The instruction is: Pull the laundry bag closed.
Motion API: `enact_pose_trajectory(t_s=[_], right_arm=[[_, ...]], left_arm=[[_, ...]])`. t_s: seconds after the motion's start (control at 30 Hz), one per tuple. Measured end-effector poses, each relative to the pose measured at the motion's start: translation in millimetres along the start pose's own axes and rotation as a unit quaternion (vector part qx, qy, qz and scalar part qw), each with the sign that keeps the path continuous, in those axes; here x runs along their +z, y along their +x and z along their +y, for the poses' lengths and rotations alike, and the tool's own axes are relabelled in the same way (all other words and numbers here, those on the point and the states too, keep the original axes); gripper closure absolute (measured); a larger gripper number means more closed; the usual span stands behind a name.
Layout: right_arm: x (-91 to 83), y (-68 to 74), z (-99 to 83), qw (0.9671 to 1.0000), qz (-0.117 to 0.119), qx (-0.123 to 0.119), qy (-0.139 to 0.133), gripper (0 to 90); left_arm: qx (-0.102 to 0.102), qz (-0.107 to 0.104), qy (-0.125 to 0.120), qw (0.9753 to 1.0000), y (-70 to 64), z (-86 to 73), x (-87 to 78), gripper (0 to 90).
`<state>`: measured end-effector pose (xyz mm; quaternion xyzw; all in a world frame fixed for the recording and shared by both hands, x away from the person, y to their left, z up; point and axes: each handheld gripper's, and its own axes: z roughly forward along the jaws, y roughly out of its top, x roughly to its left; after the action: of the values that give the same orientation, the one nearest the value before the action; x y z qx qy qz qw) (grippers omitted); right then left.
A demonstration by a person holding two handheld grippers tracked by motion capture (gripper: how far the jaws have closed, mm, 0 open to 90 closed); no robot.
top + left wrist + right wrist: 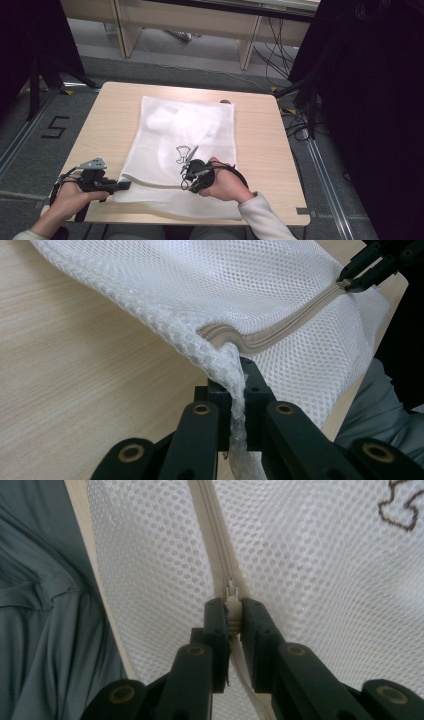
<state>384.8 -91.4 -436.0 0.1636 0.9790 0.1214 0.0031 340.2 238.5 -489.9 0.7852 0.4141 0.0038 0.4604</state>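
Pale wood is showing bare around the white mesh laundry bag (185, 150), which is lying flat on the table (260, 145) with its near edge toward you. Starting at your left: your left gripper (117, 186) is clenched on the bag's near-left corner (220, 357), and the mesh is bunching up between its jaws. From that pinch the beige zipper (280, 330) is running away to the right along the near edge, straight toward your other hand. Your right gripper (231, 615) is clenched on the zipper pull (230, 591), well along the track from the held corner. Ahead of those jaws the track is reading as closed; whether it is parted behind them is hard to tell. The zipper's long axis is lying in line between your two grippers, so any slide is running along it. Beyond the right jaws, open table is leaving you room, while the table's front edge is sitting close beneath both hands.
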Motion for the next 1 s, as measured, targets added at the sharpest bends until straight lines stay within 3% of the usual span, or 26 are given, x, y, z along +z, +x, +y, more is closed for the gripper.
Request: enact_pose_trajectory(t_s=[0.03,0.13,0.23,0.4,0.67,0.77,0.87,1.0], right_arm=[[-0.6,-1.5,-2.2,0.9999,0.008,0.01,0.002,82.4],[1.7,-6.8,-8.1,0.9999,0.013,0.007,-0.003,82.4],[1.8,-6.0,-10.9,0.9998,0.009,0.019,0.0,82.4],[-0.4,-6.8,-14.5,0.9998,0.009,0.013,-0.007,82.4],[-1.4,-6.8,-23.5,0.9993,0.008,0.035,-0.006,82.4],[-1.5,-8.9,-25.0,0.9995,0.015,0.025,-0.014,82.4],[-2.0,-8.3,-26.5,0.9994,0.011,0.033,-0.007,82.4],[-2.1,-9.7,-30.0,0.9992,0.014,0.032,-0.019,82.4]], left_arm=[[0.0,0.001,0.002,1.0,0.3,-0.2,-0.4,86.1],[-0.003,0.001,0.0,1.0,0.8,-0.5,-0.5,86.1],[-0.002,-0.003,0.003,1.0,1.5,-0.7,-0.2,86.0],[-0.001,-0.001,0.003,1.0,2.0,-0.8,-0.7,86.0],[0.0,0.001,0.005,1.0,2.0,-0.9,-0.6,86.0],[0.001,-0.001,0.005,1.0,2.4,-1.0,-0.7,86.0],[-0.001,0.003,0.004,1.0,2.5,-1.4,-0.7,86.0],[-0.001,0.003,0.007,1.0,2.6,-1.6,-0.5,86.0]])
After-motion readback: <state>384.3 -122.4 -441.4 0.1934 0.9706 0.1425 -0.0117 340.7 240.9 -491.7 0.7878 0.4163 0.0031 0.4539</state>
